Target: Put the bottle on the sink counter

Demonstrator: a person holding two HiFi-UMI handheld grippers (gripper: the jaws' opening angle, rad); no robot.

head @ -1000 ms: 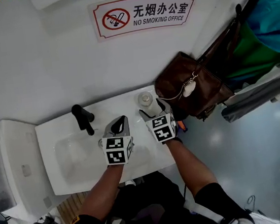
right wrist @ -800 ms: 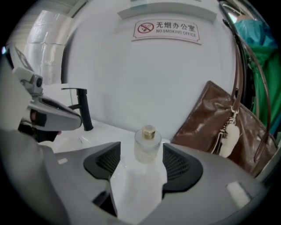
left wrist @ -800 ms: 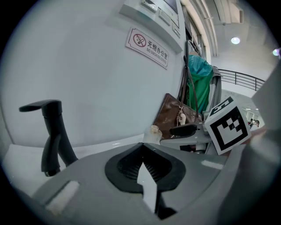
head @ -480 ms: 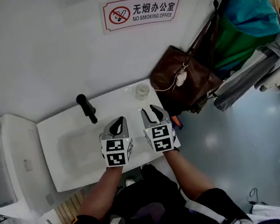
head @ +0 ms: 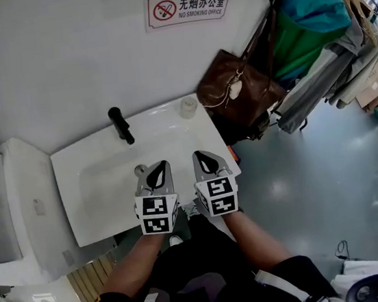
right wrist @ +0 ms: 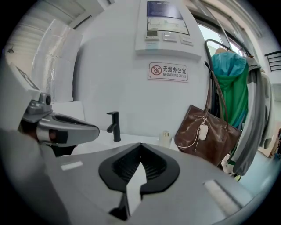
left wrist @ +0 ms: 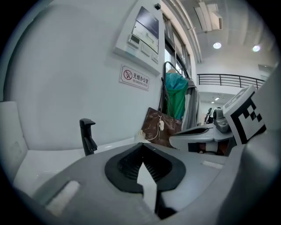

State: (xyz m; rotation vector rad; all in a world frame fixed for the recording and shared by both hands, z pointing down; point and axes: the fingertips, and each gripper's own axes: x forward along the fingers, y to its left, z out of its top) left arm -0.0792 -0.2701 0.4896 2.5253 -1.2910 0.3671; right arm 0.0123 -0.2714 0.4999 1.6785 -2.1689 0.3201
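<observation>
A small clear bottle [head: 188,107] stands upright on the back right corner of the white sink counter [head: 165,126], free of both grippers. It also shows small in the left gripper view [left wrist: 139,134] and as a pale bottle [right wrist: 165,138] in the right gripper view. My left gripper [head: 159,164] hovers shut and empty over the sink's front edge. My right gripper [head: 200,155] hangs beside it; its jaws have just been closing, with nothing between them, and now stand shut. Both are well short of the bottle.
A black faucet [head: 121,125] stands at the back of the basin [head: 104,185]. A brown bag [head: 236,92] hangs right of the counter, close to the bottle. Clothes on a rack [head: 310,20] fill the far right. A no-smoking sign [head: 188,6] is on the wall.
Both grippers have drawn back from the bottle towards the sink's front edge and risen. The right jaws went from open beside the bottle to shut. The bottle stays on the counter.
</observation>
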